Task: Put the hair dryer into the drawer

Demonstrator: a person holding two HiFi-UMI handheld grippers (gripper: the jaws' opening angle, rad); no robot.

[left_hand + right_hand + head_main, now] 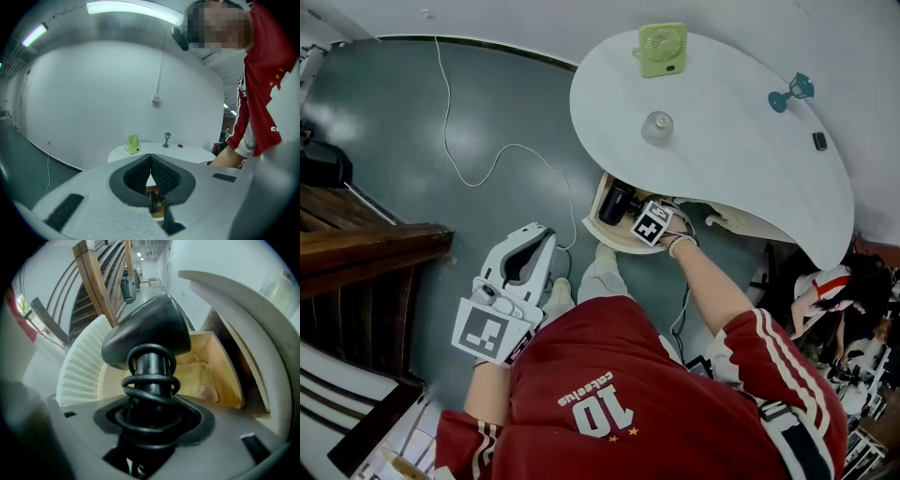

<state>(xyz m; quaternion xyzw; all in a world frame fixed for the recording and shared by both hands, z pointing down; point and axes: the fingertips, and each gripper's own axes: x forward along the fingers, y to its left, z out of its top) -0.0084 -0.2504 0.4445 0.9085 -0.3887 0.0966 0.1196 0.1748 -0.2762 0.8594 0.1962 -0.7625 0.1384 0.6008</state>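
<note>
Right white two-jaw gripper [150, 427] clamped on cord-wrapped handle of black plastic hair dryer [150, 329] | dryer's long axis runs steeply down, centre frame, head inside open pale wooden drawer [222, 380] | left gripper [536, 234] closed on nothing, lower left.

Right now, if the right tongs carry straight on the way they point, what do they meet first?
The right tongs grip the hair dryer, so its head would probably meet the wooden floor of the open drawer first; depth is unclear.
</note>
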